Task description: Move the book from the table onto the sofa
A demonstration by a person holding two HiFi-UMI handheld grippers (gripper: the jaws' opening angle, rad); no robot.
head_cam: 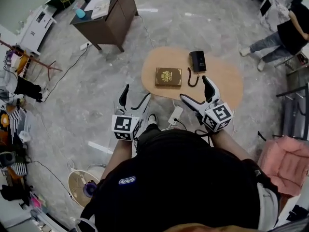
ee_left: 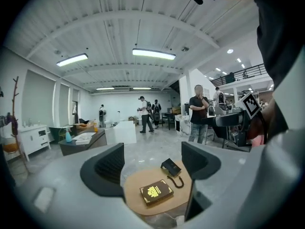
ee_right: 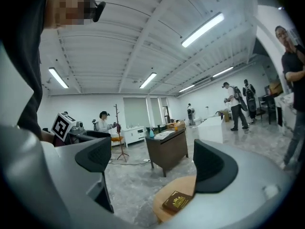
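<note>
Book [head_cam: 168,77] laid flat on bench [head_cam: 227,88], not yet touched. Left hand-held gripper [head_cam: 134,98] and right hand-held gripper [head_cam: 197,92] held wide open, nothing held. If only cover is pinched, book could be flopped open and dropped. Cord [head_cam: 192,79] beside it could be snagged

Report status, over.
Left tongs open, empty. Right tongs open, empty. Book flat on wooden table, untouched. Black case and cord beside it.

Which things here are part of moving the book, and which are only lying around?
For the job: book, table under it, left gripper and right gripper, both open.
Just lying about: black box with cord beside the book, brown desk, power strip on the floor.
</note>
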